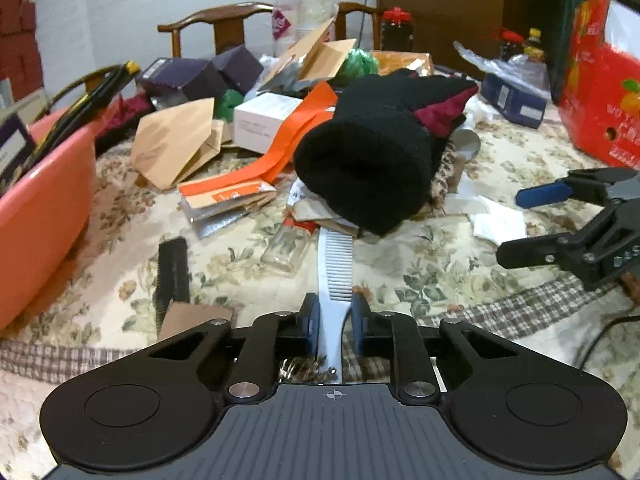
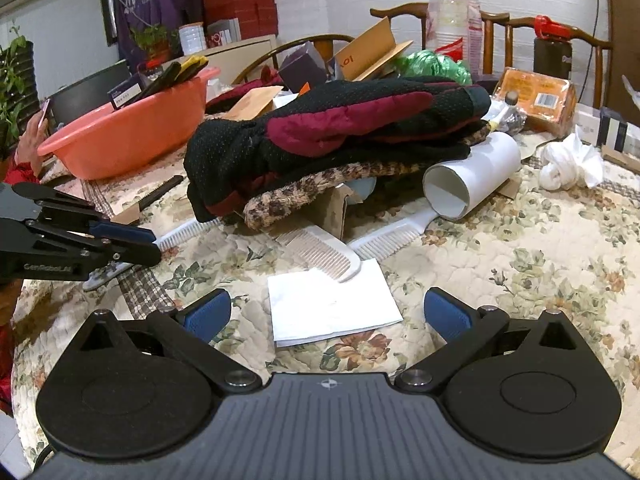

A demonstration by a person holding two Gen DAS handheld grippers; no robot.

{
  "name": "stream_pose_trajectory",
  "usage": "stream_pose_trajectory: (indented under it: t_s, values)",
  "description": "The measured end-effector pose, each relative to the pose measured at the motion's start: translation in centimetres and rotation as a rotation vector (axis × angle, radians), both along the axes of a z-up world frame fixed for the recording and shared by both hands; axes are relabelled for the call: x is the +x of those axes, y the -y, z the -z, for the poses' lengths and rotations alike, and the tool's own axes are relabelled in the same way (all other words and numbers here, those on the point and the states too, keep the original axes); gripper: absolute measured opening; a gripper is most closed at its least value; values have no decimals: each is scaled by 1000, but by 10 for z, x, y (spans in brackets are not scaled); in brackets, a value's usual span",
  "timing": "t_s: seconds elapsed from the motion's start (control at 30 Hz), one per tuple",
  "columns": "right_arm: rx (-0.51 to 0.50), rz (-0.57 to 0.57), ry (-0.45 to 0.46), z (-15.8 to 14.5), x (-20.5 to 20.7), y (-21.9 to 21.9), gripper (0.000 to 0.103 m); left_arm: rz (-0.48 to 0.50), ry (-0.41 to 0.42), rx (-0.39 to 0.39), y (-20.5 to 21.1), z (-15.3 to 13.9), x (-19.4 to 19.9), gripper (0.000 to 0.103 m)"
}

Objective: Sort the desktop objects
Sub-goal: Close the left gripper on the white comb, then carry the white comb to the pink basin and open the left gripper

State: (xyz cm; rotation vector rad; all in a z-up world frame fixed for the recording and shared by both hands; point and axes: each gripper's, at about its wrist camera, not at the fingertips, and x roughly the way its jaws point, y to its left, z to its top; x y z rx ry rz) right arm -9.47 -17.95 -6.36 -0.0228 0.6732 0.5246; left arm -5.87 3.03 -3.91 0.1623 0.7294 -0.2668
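Note:
A long white comb (image 1: 335, 268) lies on the floral tablecloth, its teeth end running under a pile of black gloves (image 1: 372, 168). My left gripper (image 1: 335, 308) is shut on the comb's handle, one blue pad on each side. In the right wrist view the same comb (image 2: 180, 234) sticks out of the left gripper (image 2: 157, 246) at the left edge. My right gripper (image 2: 328, 312) stands open over a folded white paper (image 2: 332, 308) and holds nothing. It also shows at the right of the left wrist view (image 1: 510, 224).
A pink basin (image 1: 40, 208) holding tools stands at the left. Nearby lie a black comb (image 1: 172, 272), a glass bottle (image 1: 286, 248), two more white combs (image 2: 320, 256) (image 2: 388, 240) and a white tube (image 2: 468, 184). Boxes and cardboard crowd the back, with a red carton (image 1: 600, 100) at the right.

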Motion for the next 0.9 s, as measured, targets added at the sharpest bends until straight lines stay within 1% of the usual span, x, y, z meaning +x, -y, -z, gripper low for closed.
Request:
stream_pose_trajectory:
  t_s: [0.03, 0.07, 0.1, 0.17, 0.2, 0.23, 0.27, 0.3, 0.37, 0.47, 0.57, 0.6, 0.67, 0.73, 0.77, 0.8, 0.83, 0.87, 0.9]
  values:
    - [0, 0, 0, 0, 0, 0, 102, 17, 9, 39, 7, 0, 1, 30]
    - [1, 1, 0, 0, 0, 0, 102, 17, 14, 81, 15, 0, 5, 31]
    - [2, 3, 0, 0, -1, 1, 102, 15, 9, 108, 21, -1, 8, 30]
    - [6, 5, 1, 0, -2, 1, 102, 21, -5, 148, 29, -3, 11, 28]
    - [12, 6, 1, 0, -2, 1, 102, 22, -11, 151, 30, -4, 12, 28]
    - [17, 8, 0, 0, -2, 2, 102, 19, -15, 140, 27, -4, 13, 28]
    - [21, 9, -1, 0, -2, 2, 102, 9, -19, 113, 23, -4, 13, 16]
    - [21, 9, -1, -1, -2, 2, 102, -8, -22, 80, 17, -4, 13, 13]
    - [20, 9, 1, -1, -2, 2, 102, -27, -27, 13, 8, -4, 9, 13]
    - [32, 8, 3, -1, -3, 3, 101, -44, -30, -61, -1, -4, 2, 13]
    - [46, 6, -10, -2, -4, 4, 101, -52, -41, -111, -7, -6, -1, 13]
    - [35, 2, -9, -2, -4, 3, 101, -53, -42, -117, -8, -6, -3, 13]
    - [-2, -4, 0, -2, -6, -2, 101, -47, -38, -98, -6, -6, -7, 13]
    - [-64, -21, 8, 0, -7, -11, 102, -39, -38, -84, -4, -5, -11, 13]
    - [-117, -30, 23, 1, -7, -18, 102, -36, -31, -68, -2, -4, -14, 13]
    - [-142, -34, 39, 2, -8, -21, 102, -35, -26, -60, -1, -4, -16, 13]
    - [-141, -40, 35, 1, -7, -23, 102, -35, -23, -60, 0, -4, -18, 13]
    - [-124, -42, 30, 1, -5, -22, 95, -31, -24, -67, 0, -4, -19, 13]
    - [-112, -28, 37, 1, -3, -21, 83, -28, -27, -78, -1, -4, -20, 13]
